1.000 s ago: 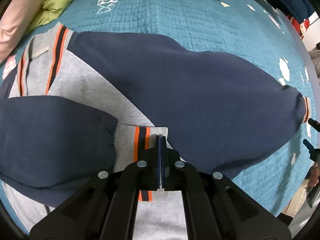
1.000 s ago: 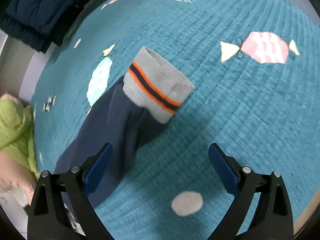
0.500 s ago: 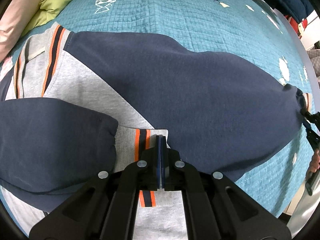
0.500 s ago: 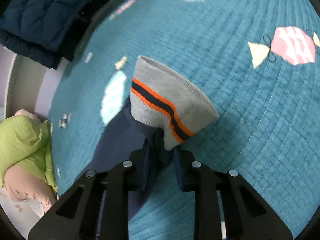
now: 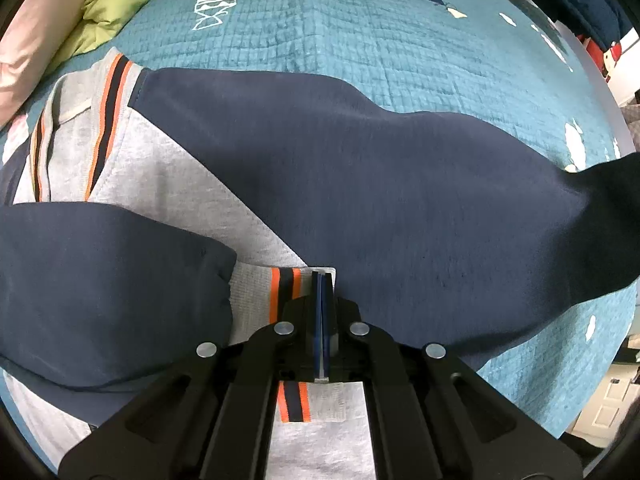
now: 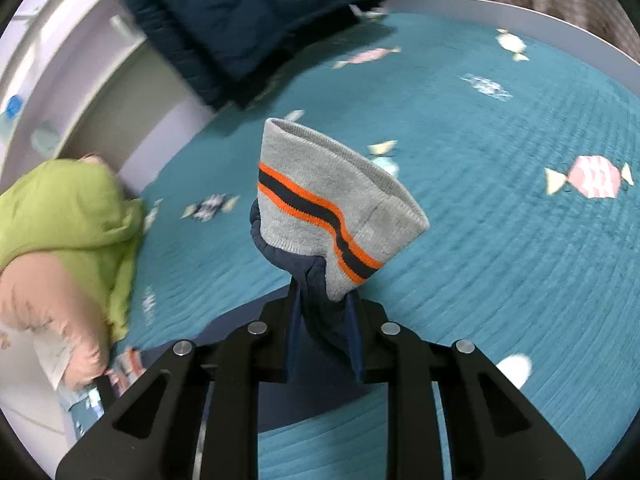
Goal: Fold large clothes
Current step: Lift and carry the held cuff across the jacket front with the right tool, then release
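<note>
A navy and grey sweatshirt (image 5: 168,184) lies flat on a teal quilted bedspread (image 5: 340,40). One navy sleeve (image 5: 100,288) is folded across the grey body, and its grey cuff (image 5: 260,304) with orange and navy stripes ends under my left gripper (image 5: 322,280). That gripper is shut, tips down on the cuff, nothing visible between the pads. My right gripper (image 6: 324,304) is shut on the other sleeve's navy fabric just below its striped cuff (image 6: 328,200), held up off the bed. In the left wrist view that sleeve (image 5: 400,220) stretches right and rises at its end.
A green and pink bundle of bedding (image 6: 60,220) lies at the bed's left side, seen also as the green and pink bedding (image 5: 100,0) in the left wrist view. A dark blue padded jacket (image 6: 248,12) hangs over the far edge. The bed's pale rim (image 6: 520,20) curves behind.
My right gripper went from wide open over the cuff to shut on the sleeve and lifted it off the bedspread. The sleeve's far end now rises. The left gripper stayed put.
</note>
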The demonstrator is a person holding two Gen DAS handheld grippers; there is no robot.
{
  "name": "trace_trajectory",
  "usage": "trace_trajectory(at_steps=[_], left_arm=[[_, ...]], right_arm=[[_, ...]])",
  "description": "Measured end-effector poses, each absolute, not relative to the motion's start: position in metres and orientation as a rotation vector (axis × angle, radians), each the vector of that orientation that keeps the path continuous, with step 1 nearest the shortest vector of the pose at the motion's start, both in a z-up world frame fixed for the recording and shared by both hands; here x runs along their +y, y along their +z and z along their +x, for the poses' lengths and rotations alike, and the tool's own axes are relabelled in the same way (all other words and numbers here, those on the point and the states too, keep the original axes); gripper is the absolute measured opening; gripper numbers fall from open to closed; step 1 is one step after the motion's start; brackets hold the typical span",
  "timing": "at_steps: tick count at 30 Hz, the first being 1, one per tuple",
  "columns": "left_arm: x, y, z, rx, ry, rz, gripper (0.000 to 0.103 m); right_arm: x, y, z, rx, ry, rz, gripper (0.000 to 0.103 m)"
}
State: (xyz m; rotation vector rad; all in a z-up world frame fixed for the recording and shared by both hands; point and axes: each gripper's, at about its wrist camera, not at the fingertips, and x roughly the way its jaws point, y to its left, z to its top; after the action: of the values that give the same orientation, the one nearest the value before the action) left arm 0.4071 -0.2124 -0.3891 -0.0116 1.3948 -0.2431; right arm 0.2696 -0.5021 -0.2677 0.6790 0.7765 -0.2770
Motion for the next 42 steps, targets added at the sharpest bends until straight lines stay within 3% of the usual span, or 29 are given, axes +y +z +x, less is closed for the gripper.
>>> trace_trajectory(at_steps=[7,18,30,42], left_arm=[[-0.207,-0.38,0.407,1.411,-0.224,-0.026,0.0],[-0.146,-0.299,0.378,1.271,-0.212,-0.006,0.0],[-0.003,-0.241,0.339,1.188,-0.136,-0.032,0.001],[0.132,-0.24,0.305,1.182,-0.028,-0.097,0.001]], right_arm=[[-0.442,-0.232,0.264,0.765,-0.23,0.628,0.019],[-0.342,-0.189,0.274,0.781,-0.163,0.54,0.019],[-0.211,-0.171,0.287,0.823,-0.081,0.475,0.019],[-0.093,-0.195,0.306,0.859,-0.071,0.391,0.019]])
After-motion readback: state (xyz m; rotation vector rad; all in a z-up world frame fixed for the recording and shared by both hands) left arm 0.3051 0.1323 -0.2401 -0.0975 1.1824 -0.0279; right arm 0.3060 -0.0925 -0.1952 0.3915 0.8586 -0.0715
